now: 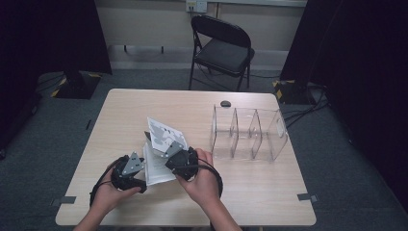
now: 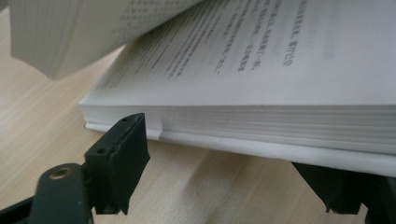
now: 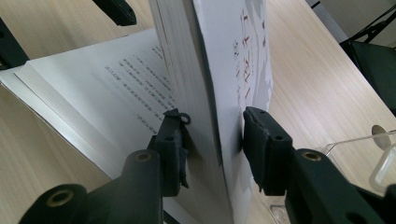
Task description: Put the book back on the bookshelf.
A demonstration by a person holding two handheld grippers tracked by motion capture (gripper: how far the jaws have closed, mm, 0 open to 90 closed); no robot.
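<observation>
On the left of the high view we hold the left gripper (image 1: 129, 172) low on the table (image 1: 250, 192), at the near left edge of the open book (image 1: 156, 163). In the left gripper view its two black jaws stand apart, one on each side of the lying page block; the left jaw sits just at the corner of the pages, the right one is partly hidden under the book's lower edge. We cannot tell whether either jaw touches the paper.

The book lies on the pale wooden table, left of centre and towards our side, its lower pages flat and printed with lines of text.

Next comes our right gripper (image 1: 179, 155), at the book's right edge. In the right gripper view (image 3: 212, 140) its jaws are set on either side of a raised sheaf of pages with the cover (image 3: 243, 70), which stands nearly upright between them; both pads appear to press on it.

Further right, well apart from the book, stands a clear plastic organizer (image 1: 248, 132) with divided compartments. A small dark round object (image 1: 225, 103) lies just behind it. Beyond the table a black folding chair (image 1: 222, 45) stands by the wall.
</observation>
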